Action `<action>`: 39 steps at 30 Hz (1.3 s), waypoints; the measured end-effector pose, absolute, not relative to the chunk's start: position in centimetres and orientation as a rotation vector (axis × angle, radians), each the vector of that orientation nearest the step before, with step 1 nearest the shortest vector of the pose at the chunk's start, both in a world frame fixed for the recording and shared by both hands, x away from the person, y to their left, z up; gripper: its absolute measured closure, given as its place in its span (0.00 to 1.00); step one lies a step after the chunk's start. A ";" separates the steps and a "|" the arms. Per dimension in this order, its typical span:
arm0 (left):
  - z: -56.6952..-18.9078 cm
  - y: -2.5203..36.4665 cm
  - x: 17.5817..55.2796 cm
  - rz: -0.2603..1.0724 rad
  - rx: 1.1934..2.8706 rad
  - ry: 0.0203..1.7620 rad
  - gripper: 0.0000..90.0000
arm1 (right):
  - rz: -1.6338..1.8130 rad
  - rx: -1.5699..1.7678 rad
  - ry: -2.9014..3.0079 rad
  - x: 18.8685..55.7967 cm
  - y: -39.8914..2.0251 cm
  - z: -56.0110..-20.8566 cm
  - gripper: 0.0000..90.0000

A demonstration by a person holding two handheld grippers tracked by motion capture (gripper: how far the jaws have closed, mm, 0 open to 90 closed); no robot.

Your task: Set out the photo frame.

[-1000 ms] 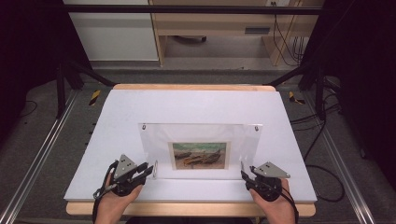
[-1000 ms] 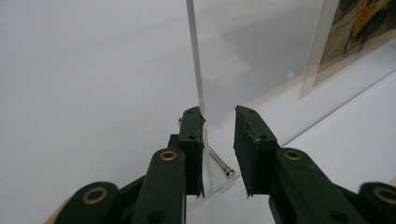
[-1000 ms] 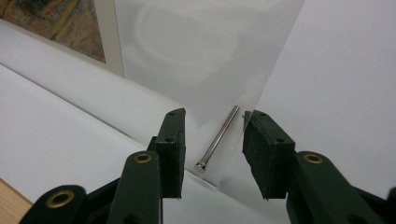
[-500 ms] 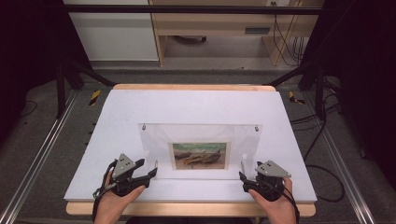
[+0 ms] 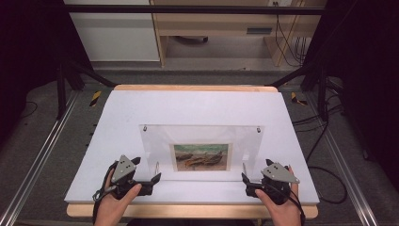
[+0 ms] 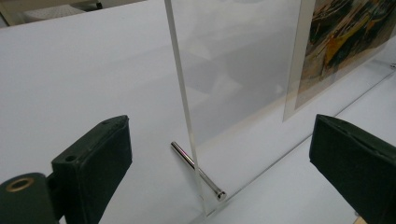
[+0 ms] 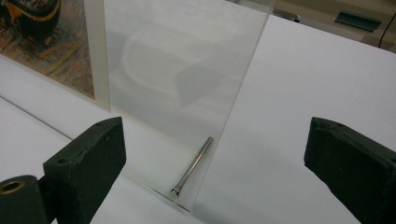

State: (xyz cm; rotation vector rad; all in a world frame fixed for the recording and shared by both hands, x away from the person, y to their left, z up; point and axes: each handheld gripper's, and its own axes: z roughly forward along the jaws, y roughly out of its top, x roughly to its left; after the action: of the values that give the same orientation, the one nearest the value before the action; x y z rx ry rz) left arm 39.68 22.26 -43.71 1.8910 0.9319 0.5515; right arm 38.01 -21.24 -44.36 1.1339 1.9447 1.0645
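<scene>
Standing upright mid-bench, the acrylic frame (image 5: 201, 147) is flanked at its lower corners by both grippers (left (image 5: 155, 178), right (image 5: 244, 179)), fingers just opened, apparently touching nothing; its long axis runs between them.

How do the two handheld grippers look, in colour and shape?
Both the left gripper and the right gripper have black bodies with a grey three-cornered plate on top. Each has two blocky black jaws with dark padded faces, and a brass-coloured ring near one jaw's base. A black cable trails from each. No sleeves are visible.
</scene>
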 end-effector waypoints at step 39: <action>-43.3 27.2 40.2 0.662 1.849 1.037 0.08 | 1.021 1.274 1.884 37.1 -25.6 -44.6 0.08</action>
State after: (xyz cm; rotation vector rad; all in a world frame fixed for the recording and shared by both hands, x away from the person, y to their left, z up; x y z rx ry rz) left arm 40.18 27.23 -43.29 1.8493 1.0372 0.6625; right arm 37.05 -25.56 -44.59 1.2739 1.8842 1.0206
